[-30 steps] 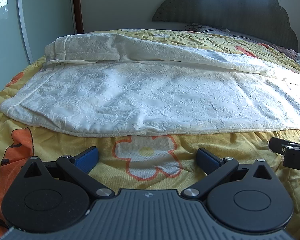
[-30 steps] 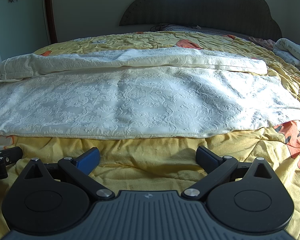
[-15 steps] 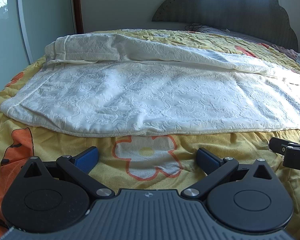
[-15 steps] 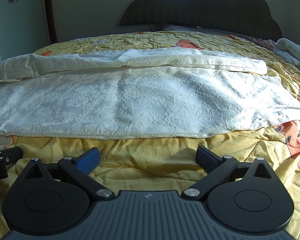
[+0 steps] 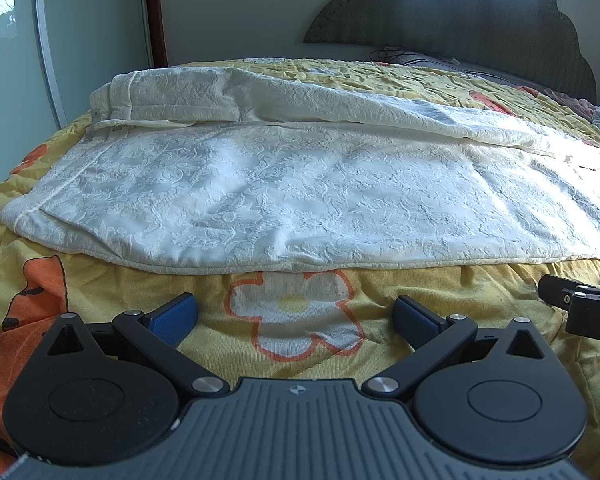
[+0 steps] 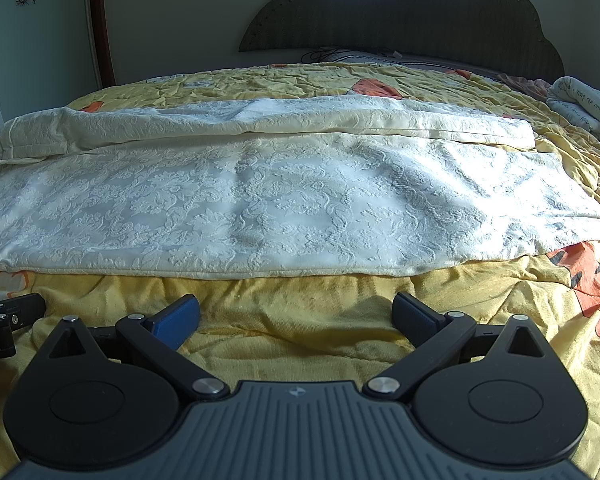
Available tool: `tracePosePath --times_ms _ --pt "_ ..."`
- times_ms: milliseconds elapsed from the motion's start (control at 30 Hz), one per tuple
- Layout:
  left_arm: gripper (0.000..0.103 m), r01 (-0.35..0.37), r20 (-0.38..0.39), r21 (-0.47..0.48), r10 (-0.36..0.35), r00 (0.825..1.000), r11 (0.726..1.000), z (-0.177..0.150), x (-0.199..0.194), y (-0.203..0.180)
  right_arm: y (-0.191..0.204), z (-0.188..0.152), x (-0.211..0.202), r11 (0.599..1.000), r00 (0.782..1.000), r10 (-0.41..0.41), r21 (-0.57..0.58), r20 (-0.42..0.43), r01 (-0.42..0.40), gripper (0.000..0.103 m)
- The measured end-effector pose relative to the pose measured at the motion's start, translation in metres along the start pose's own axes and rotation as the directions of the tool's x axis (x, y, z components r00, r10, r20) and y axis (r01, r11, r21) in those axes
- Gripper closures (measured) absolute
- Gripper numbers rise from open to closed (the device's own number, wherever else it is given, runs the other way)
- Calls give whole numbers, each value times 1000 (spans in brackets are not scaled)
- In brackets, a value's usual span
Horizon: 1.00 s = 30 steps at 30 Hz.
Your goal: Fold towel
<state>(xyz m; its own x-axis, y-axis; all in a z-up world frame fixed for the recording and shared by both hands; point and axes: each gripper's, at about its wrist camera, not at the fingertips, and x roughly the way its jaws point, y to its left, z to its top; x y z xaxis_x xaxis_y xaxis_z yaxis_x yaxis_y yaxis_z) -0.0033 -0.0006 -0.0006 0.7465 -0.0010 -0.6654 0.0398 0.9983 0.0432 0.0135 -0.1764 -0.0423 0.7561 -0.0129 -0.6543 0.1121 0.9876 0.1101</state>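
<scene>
Both grippers are sitting low over the bed, side by side, and neither one has hold of anything. The left gripper has its blue fingers spread wide, with a white flower print on the yellow quilt showing in the gap between them. The right gripper is the same deal, fingers spread wide with just wrinkled quilt between them.

The towel is a big white one with a raised floral pattern, lying flat across the quilt straight ahead of both sets of fingertips. Its near hem runs crosswise just beyond the tips, close but not touching. The far long edge is already flipped back toward the grippers, so there's a thicker cream band of doubled cloth along the back. In the left view the towel's end corner sits ahead and off to the left of the fingers; in the right view the other end tapers off ahead and to the right.

Behind it all is a dark scalloped headboard, and past the right finger in the right view there's some folded cloth near the bed's edge.
</scene>
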Motion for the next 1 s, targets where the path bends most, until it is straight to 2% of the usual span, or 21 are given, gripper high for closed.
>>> tracePosePath --times_ms 1000 --pt "1 -3 3 -3 3 1000 1000 2 -1 3 0 0 0 1000 1000 0 0 0 0 0"
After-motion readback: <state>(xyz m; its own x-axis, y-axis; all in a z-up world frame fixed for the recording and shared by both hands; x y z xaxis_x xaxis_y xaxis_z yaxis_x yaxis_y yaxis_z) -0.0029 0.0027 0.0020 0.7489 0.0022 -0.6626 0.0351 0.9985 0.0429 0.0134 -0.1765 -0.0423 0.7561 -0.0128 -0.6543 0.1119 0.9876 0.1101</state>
